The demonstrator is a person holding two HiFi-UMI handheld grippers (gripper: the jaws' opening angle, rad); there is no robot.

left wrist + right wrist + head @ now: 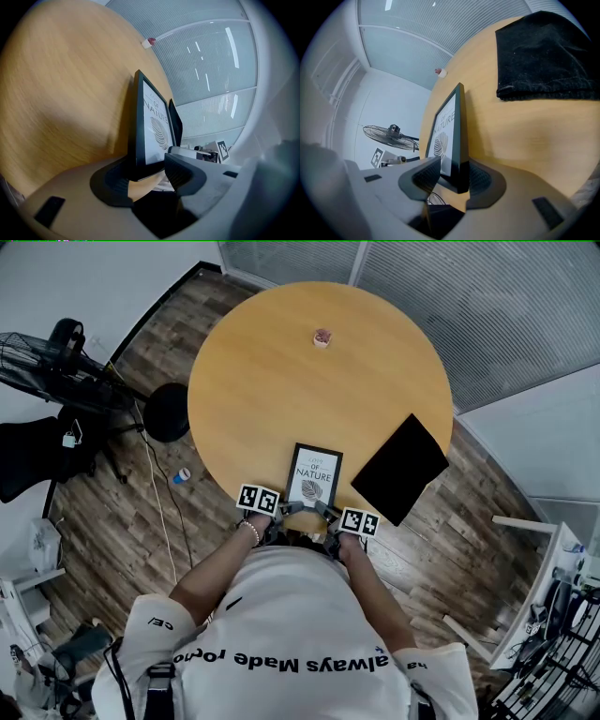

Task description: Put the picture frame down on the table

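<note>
The round wooden surface (262, 381) carries every item, and all positions below are given from the picture frame. A black cloth (400, 468) lies flat to the right of the frame, near it but not touching. The picture frame (314, 476) lies face upward at the edge of the surface nearest you. No view shows whether its near end rests fully on the wood. Your left hand-held gripper (151, 172) is at the frame's near left corner with its jaws apart. One pad is against the frame's back and the other stands clear of the glass with a visible gap. Your right hand-held gripper (453, 177) is at the near right corner, its pads closed against both faces of the frame with no gap showing. A small pink-and-white object (322, 337) sits well beyond the frame's far edge.
</note>
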